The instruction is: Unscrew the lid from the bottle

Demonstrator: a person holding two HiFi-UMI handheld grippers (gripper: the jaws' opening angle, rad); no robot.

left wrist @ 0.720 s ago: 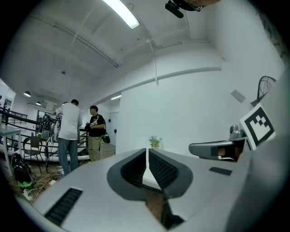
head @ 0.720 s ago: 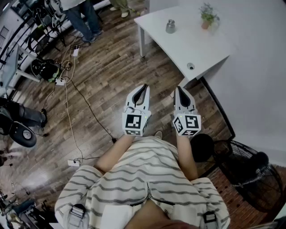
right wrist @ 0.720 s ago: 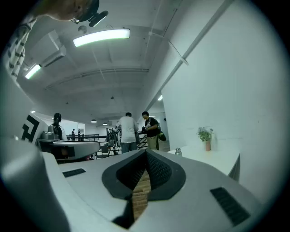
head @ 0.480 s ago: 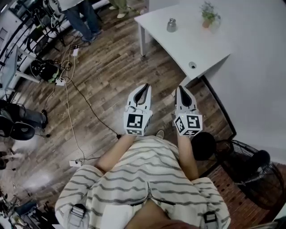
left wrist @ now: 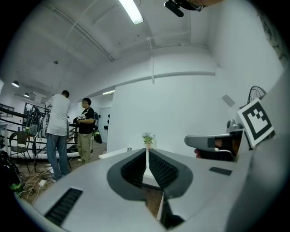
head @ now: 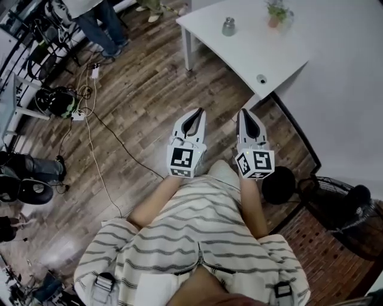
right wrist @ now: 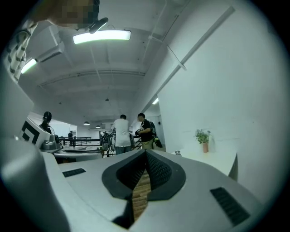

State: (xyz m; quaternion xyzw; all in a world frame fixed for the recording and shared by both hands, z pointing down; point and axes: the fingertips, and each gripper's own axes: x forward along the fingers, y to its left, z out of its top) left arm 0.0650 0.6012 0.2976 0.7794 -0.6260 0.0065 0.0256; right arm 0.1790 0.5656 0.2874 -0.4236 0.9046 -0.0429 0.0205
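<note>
Both claws hang at waist height over the wooden floor (head: pixel 137 101), well apart from the work. The left gripper (head: pixel 200 112) has its jaws pressed together with nothing between them; its own view shows the ribbed pads meeting along a thin seam. The right gripper (head: pixel 244 112) is the same, pads closed on each other and empty, with only floorboards showing below the seam.

The bottle (head: pixel 228 26) stands upright on the white table (head: pixel 239 57) ahead of me, toward its far side and near a small potted plant (head: pixel 276 12). A small round object (head: pixel 261 78) sits nearer the table's front corner; I cannot tell what it is. From here the bottle is a small grey thing with a narrower top, too small for me to read the lid's edge.

I judge it to be metal or similar: stiff, not fragile, probably light, with a smooth skin that the pads may slide on. A light bottle will spin or tip if I twist the lid alone. So I plan to clamp the body low with one gripper, squarely across its width, and pinch the lid across its diameter with the other. Neither step has begun, and the jaws must spread before either grip.
</note>
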